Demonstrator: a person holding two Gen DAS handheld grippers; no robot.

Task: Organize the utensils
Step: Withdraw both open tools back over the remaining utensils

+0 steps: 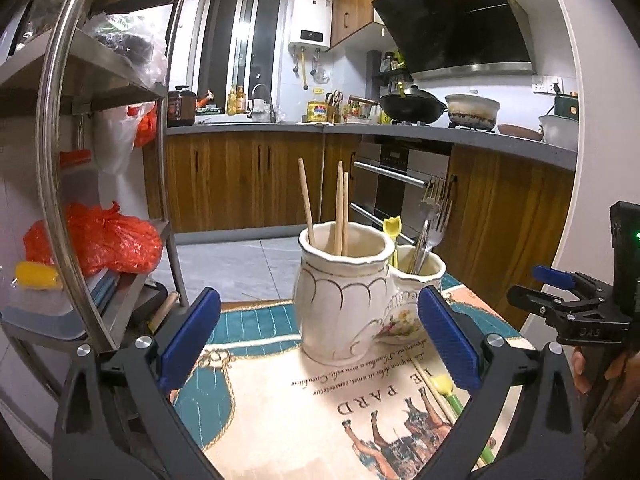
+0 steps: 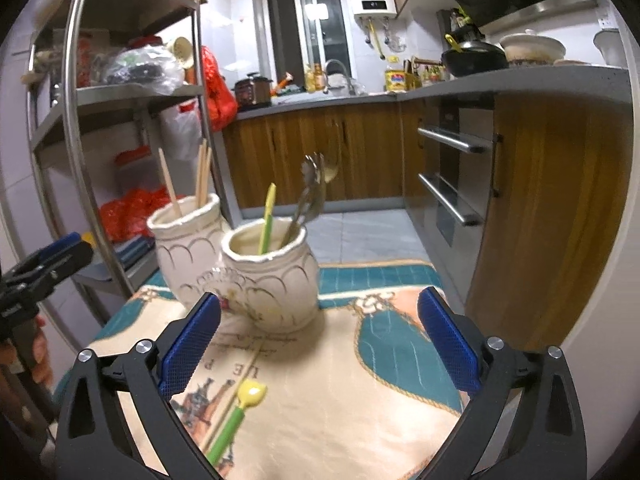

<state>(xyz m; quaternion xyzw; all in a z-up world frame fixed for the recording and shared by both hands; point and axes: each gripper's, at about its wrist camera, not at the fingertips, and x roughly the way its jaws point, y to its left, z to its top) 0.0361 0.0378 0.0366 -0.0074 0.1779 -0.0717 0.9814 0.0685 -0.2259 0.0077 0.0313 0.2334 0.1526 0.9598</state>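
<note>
— Both hand-held grippers, how do they stand?
— Left hand-held gripper (image 1: pixel 318 336) has its blue pads spread wide, holding nothing; the taller jar sits ahead between them, untouched. Right hand-held gripper (image 2: pixel 319 338) is just as wide and empty, with the shorter jar ahead of it.
— Go on from the biggest thing.
— Metal shelving (image 2: pixel 132 92) stands to the left, with red bags on it. Then the surface, covered by a cloth (image 2: pixel 360 380) in teal and cream with printed horses and lettering.
— And the jars?
— Two cream pots joined side by side. The taller jar (image 1: pixel 340 304) holds three wooden chopsticks (image 1: pixel 339 208), upright. The shorter jar (image 2: pixel 272 276) holds metal forks (image 1: pixel 434 216) and a yellow-and-green spoon (image 2: pixel 267 216).
— Anything loose?
— One green-handled spoon with a yellow bowl (image 2: pixel 246 400) lies flat on the cloth, near the grippers. Beside it in the left view lies one chopstick (image 1: pixel 430 388), also flat on the cloth.
</note>
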